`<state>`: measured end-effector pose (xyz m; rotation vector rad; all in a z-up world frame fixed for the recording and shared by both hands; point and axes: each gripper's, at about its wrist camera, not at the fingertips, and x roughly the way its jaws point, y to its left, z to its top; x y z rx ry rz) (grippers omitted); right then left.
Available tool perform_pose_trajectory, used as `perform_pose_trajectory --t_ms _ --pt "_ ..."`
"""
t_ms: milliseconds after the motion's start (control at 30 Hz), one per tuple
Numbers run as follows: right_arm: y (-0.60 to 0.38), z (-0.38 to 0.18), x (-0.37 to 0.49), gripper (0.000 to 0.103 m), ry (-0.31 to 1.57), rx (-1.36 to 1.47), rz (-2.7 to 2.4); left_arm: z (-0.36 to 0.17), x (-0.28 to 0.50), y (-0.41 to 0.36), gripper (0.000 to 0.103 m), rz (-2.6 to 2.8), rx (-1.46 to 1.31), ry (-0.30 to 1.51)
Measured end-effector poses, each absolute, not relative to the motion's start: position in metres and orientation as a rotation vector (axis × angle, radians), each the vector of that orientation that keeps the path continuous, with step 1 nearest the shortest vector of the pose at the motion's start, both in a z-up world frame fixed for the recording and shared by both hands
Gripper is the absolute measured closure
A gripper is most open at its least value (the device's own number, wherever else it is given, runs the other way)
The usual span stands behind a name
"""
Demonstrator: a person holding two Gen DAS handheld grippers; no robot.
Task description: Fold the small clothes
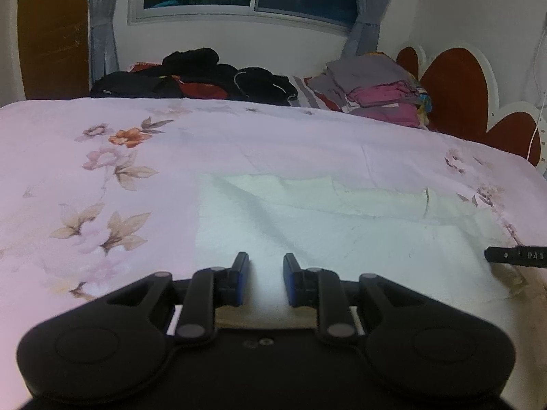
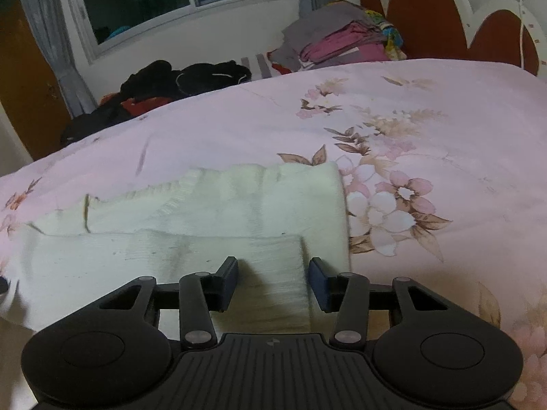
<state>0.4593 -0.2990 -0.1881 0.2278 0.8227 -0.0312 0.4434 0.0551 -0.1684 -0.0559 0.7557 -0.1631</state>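
Observation:
A white knitted garment [image 1: 307,225] lies flat on the pink floral bedsheet [image 1: 102,157]. My left gripper [image 1: 266,259] hovers over its near left part, fingers a little apart, nothing pinched between them. In the right wrist view the same garment [image 2: 239,205] shows a folded-over lower layer [image 2: 171,256] whose right edge runs between my right gripper's [image 2: 273,263] fingers. That gripper is open and its pads stand clear of the cloth. The right gripper's black finger [image 1: 516,256] pokes in at the left wrist view's right edge.
A heap of dark clothes [image 1: 205,75] lies at the bed's far side under the window. A stack of folded grey and pink clothes [image 1: 376,89] sits by the red and white headboard [image 1: 451,78]. The bedsheet [image 2: 427,119] spreads wide to the garment's right.

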Motion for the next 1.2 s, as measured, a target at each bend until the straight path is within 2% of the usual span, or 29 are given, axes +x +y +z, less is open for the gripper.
perform_pose_trajectory --t_ms 33,100,200,300,367,500,567,600,633,733,933,1200 --pt "-0.296 -0.188 0.459 0.084 0.823 0.217 -0.016 -0.171 0.446 0.054 0.082 -0.162 -0.054 0.762" --pt "-0.293 -0.186 0.459 0.09 0.817 0.221 0.0 -0.176 0.452 0.052 0.082 -0.155 -0.051 0.774" --pt "-0.29 -0.181 0.457 0.094 0.786 0.195 -0.006 -0.179 0.459 0.052 0.079 -0.144 -0.053 0.774" --pt "-0.291 -0.169 0.451 0.094 0.703 0.144 -0.045 -0.182 0.464 0.053 0.078 -0.133 -0.052 0.772" --pt "-0.292 -0.177 0.459 0.094 0.757 0.138 -0.047 -0.186 0.467 0.053 0.075 -0.122 -0.056 0.781" --pt "-0.291 -0.19 0.462 0.094 0.811 0.104 -0.072 -0.182 0.466 0.056 0.077 -0.119 -0.067 0.781" --pt "-0.292 -0.184 0.461 0.089 0.795 0.102 -0.088 -0.179 0.464 0.057 0.077 -0.118 -0.063 0.774" --pt "-0.291 -0.18 0.458 0.066 0.771 0.096 -0.112 -0.181 0.464 0.056 0.075 -0.115 -0.056 0.776" --pt "-0.29 -0.176 0.454 0.05 0.734 0.083 -0.138 -0.184 0.465 0.057 0.074 -0.112 -0.049 0.783" --pt "-0.286 -0.169 0.452 0.05 0.711 0.097 -0.082 -0.182 0.464 0.055 0.076 -0.11 -0.043 0.786" --pt "-0.274 -0.188 0.451 0.05 0.817 0.054 -0.04 -0.172 0.455 0.051 0.075 -0.131 -0.05 0.803" --pt "-0.257 -0.17 0.427 0.05 0.773 0.081 0.012 -0.164 0.426 0.027 0.071 -0.204 -0.015 0.825"
